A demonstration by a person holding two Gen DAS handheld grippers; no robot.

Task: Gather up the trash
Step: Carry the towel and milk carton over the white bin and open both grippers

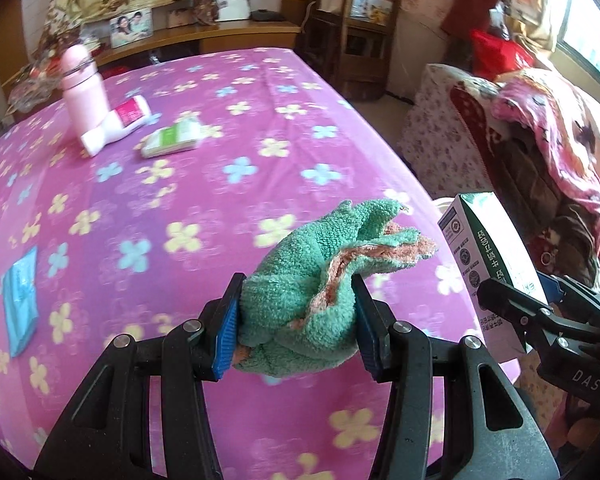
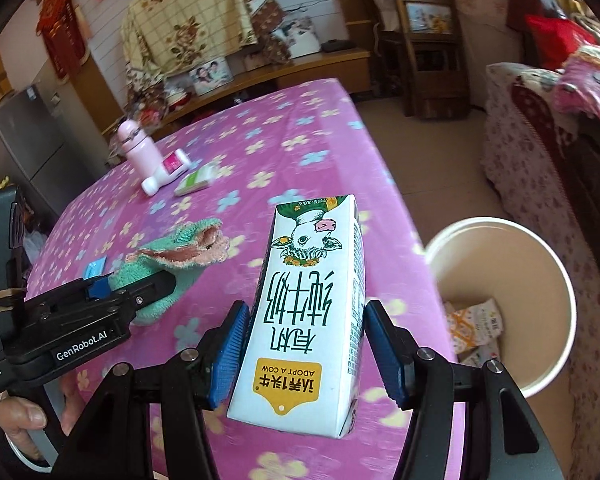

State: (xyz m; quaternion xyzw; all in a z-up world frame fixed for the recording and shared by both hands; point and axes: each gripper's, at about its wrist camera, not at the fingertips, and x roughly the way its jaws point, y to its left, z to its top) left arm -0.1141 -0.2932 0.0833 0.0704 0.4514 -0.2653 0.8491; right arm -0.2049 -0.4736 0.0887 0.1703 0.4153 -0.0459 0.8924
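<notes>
Two grips show: the left hand-held gripper (image 1: 296, 320) is clamped on a green cloth (image 1: 320, 272) above the desk (image 1: 180, 200). Right hand-held gripper (image 2: 306, 344) squeezes a milk carton (image 2: 308, 312) beside the paper bin (image 2: 548, 280).

Green-pink cloth (image 1: 308, 276); white-green carton (image 2: 308, 312); magenta flowered tablecloth (image 1: 180, 200).

Sunlit window (image 1: 592, 36), wooden shelf (image 1: 360, 28), grey fridge (image 2: 24, 148), beige tiled floor (image 2: 440, 152).

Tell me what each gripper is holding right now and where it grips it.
Left gripper clamps the bunched green towel near its lower end; right gripper clamps the milk carton across its side faces.
</notes>
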